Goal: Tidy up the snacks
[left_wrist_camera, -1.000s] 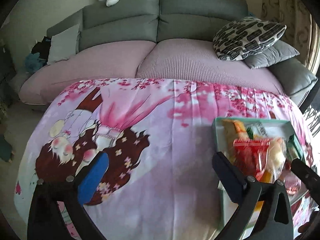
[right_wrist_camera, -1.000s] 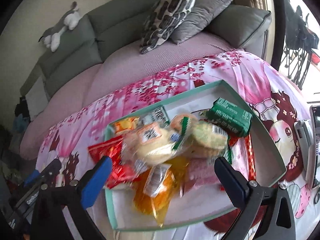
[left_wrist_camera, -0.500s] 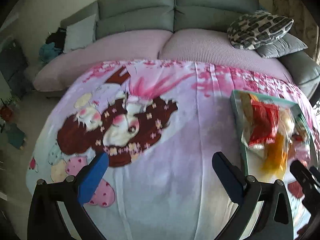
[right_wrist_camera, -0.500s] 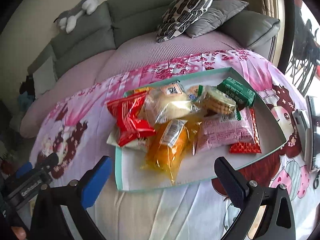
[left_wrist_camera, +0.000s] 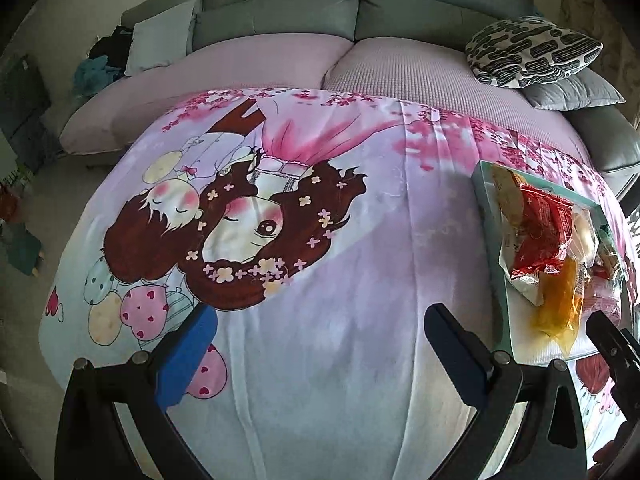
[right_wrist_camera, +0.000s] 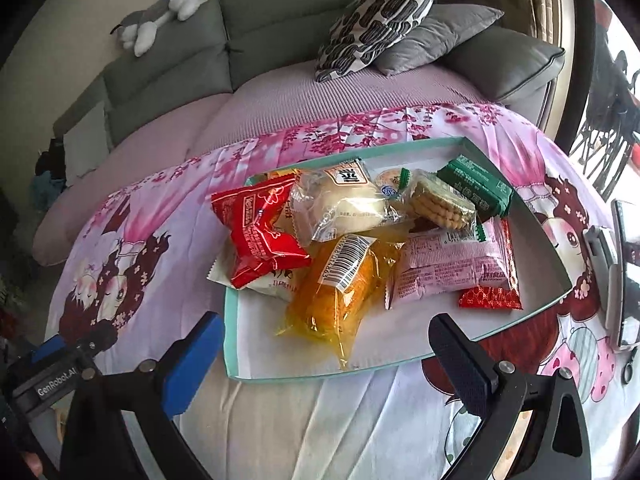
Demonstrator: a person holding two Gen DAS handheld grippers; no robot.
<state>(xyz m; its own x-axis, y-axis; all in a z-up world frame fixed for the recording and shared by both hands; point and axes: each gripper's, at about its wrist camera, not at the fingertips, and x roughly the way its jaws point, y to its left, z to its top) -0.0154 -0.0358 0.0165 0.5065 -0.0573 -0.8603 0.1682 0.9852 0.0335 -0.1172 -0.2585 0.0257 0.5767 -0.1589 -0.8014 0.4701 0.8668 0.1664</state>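
Well, the shallow teal-rimmed cardboard tray (right_wrist_camera: 236,344) on the cartoon-print pink cloth (left_wrist_camera: 320,340) holds the heaped snack packets (right_wrist_camera: 360,236). The right gripper (right_wrist_camera: 324,346) hangs released just before the tray; the left gripper (left_wrist_camera: 320,340), also released and empty, hovers beside it.

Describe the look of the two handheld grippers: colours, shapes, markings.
Both grippers look alike: black frames with silver bolts, and two long flat fingers. On the right gripper, one finger has a bright blue pad, the other a dark textured one. The left gripper matches it; seen from the right wrist camera, its black body carries white "GenRobot.AI" lettering.
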